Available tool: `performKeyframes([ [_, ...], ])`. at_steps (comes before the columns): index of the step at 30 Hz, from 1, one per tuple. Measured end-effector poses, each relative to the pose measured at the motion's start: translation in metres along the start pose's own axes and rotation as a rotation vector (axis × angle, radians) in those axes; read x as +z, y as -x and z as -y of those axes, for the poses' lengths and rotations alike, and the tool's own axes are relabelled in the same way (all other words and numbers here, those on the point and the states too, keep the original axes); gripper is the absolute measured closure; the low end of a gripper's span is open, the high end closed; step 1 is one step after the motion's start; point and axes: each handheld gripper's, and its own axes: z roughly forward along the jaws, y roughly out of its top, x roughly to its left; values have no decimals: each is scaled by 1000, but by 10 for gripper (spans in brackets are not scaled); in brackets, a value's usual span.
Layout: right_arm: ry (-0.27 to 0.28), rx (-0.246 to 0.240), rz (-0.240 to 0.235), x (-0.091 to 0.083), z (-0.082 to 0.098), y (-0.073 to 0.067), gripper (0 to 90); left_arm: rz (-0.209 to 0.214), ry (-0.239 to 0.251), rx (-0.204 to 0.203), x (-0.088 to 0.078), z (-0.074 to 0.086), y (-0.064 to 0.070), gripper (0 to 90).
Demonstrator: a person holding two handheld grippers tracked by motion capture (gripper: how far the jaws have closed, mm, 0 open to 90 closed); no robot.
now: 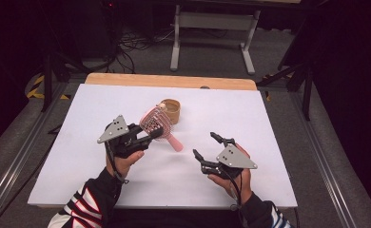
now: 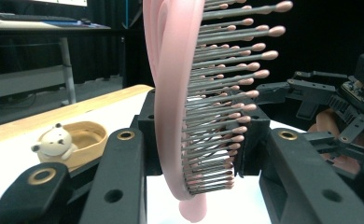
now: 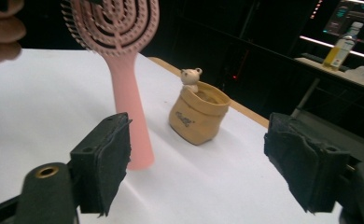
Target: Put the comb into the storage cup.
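While L gripper [image 1: 145, 135] clamps hairbrush [image 1: 156, 124], handle tip cut off; R gripper [image 1: 206, 147] wide, prob. empty.

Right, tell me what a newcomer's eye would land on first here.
The pink hairbrush, clamped by its head in the left claw and raised over the middle of the white table. Just behind it stands a small tan pot with a bear figure, while the right claw hangs open nearby.
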Motion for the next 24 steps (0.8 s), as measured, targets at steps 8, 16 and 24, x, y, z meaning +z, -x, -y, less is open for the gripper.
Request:
performKeyframes([
  [8,-13,-5,23,-8,11,7,150,-33,1,21,-12,-4,-5,638],
  [16,-18,-2,35,-16,22,14,78,-63,8,30,-21,-8,-9,638],
  [24,-40,25,50,-25,35,22,40,-91,26,37,-30,-12,-13,638],
])
